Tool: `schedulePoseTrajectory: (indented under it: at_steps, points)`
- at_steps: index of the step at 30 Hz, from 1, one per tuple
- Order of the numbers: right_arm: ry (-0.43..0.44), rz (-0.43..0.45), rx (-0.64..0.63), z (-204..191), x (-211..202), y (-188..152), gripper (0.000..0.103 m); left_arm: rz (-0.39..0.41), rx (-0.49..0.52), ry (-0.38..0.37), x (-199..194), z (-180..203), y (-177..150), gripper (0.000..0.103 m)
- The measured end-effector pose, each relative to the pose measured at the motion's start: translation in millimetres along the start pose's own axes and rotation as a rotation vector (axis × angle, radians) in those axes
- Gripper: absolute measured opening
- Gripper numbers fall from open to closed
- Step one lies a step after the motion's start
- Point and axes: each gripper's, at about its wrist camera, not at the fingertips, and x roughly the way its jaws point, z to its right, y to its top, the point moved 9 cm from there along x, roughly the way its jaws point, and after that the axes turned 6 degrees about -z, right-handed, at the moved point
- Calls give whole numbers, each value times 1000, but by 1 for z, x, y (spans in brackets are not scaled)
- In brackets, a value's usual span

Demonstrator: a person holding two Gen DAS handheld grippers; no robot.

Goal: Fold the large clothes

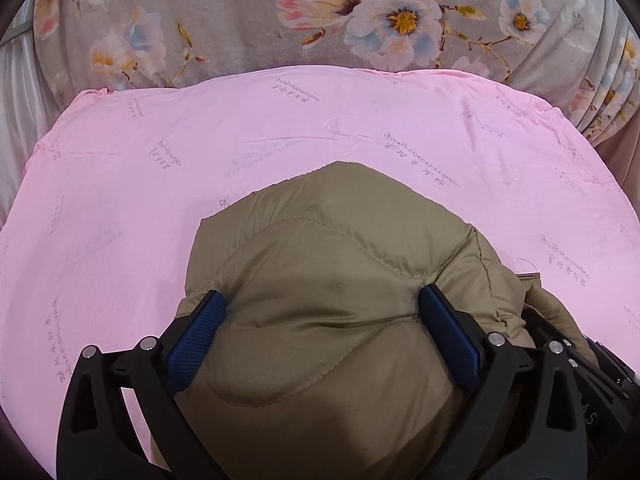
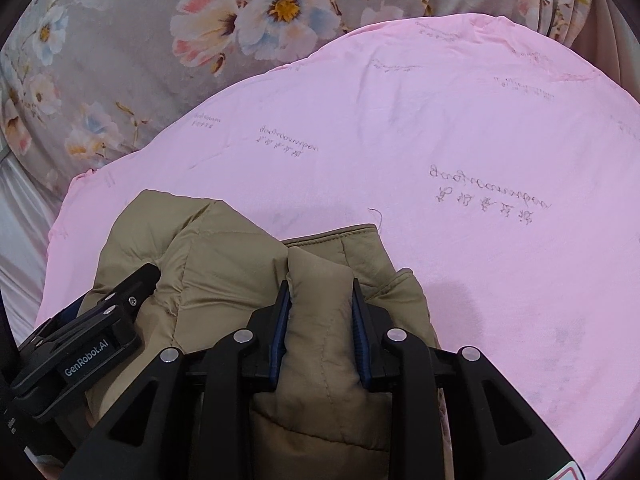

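A tan puffy quilted jacket (image 1: 320, 248) lies bunched on a pink sheet (image 1: 140, 168). My left gripper (image 1: 322, 300) straddles its thick folded bulk. Its jaws stand very wide, the blue pads (image 1: 200, 332) rest against the bulging sides, and I see no squeeze. In the right wrist view my right gripper (image 2: 320, 292) is shut on a narrow upright fold of the same jacket (image 2: 224, 248), which is pinched between its blue pads (image 2: 282, 320). The left gripper's black body (image 2: 100, 332) shows at the lower left, resting on the jacket beside my right one.
The pink sheet (image 2: 460, 128) with faint printed script covers the bed around the jacket. A grey floral quilt (image 1: 240, 12) is heaped along its far edge, also the floral quilt (image 2: 120, 40). White cloth (image 1: 16, 92) shows at the left border.
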Motion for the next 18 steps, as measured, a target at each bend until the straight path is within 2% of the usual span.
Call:
schedulePoseTrajectory:
  at_steps: [6,10,12,13,15,18]
  points:
    - [22,7,18,1,2,0,25,6,8,23,1,2,0,96]
    - [119,-12,63,6,-3,0,29,-1,-6,3,-2,0,1,96]
    - [155,-11,98,12,-27,-4,30,-19,-19,-17,-11,-6,-2,96]
    - [170,4,101,15,-41,-8,35,-25,-27,-29,-20,-11,-5,96]
    - [189,25,77,22,-73,-20,37,-22,-55,-59,-42,-22,-14,96]
    - [156,11,43,40,-107,-49,37,-32,-74,-95,-71,-35,-35,94]
